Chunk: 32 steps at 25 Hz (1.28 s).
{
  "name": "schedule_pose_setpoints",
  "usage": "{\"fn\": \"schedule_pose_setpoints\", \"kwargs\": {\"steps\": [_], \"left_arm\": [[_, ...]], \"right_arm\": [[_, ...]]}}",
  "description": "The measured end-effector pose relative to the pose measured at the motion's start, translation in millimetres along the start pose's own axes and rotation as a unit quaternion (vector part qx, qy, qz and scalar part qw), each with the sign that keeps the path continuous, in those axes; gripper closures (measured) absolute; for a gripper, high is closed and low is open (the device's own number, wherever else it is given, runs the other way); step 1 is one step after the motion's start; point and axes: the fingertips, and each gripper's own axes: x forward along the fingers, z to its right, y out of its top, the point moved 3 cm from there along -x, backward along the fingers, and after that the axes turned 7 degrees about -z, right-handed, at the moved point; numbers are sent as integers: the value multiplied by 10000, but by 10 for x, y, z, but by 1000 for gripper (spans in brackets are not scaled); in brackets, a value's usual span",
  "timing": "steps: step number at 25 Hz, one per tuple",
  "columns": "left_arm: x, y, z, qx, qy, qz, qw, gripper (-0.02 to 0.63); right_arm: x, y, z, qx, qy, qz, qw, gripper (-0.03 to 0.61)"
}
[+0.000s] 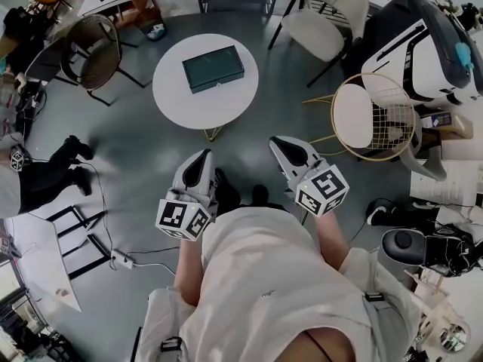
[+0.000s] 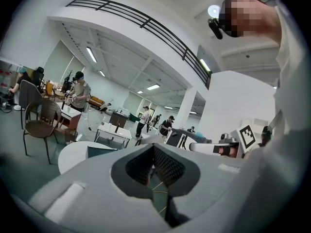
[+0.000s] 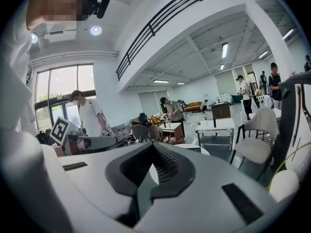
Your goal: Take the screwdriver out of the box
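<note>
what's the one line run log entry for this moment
stage: pre-grasp | box: closed, on round table | left hand-held gripper: shut, empty | right hand-held gripper: shut, empty | screwdriver: not visible

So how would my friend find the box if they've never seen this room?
Look for the round white table in the middle of the grey floor. The box lies flat on top of it. It is dark green and rectangular, and it is the only thing on that table; around the table stand only chairs.
</note>
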Motion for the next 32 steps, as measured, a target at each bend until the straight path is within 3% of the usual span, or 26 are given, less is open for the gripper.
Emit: {"fn": "schedule_pose_setpoints", "kwargs": {"steps": [10, 17, 25, 32], "left_arm": [[-19, 415, -846, 83, -226, -51, 9997, 604], [-22, 462, -1294, 194, -219, -249, 9993, 603], [224, 166, -1330, -89, -513, -734, 9959, 604], [597, 275, -1255, 163, -550, -845, 9948, 603]], "right_arm": [[804, 364, -274, 186, -40, 66, 9998, 571], [1106, 306, -392, 343, -274, -184, 9989, 571], [1148, 93, -299, 659, -504, -534, 9951, 571], [1307, 164, 90, 775, -445, -517, 9947, 571]]}}
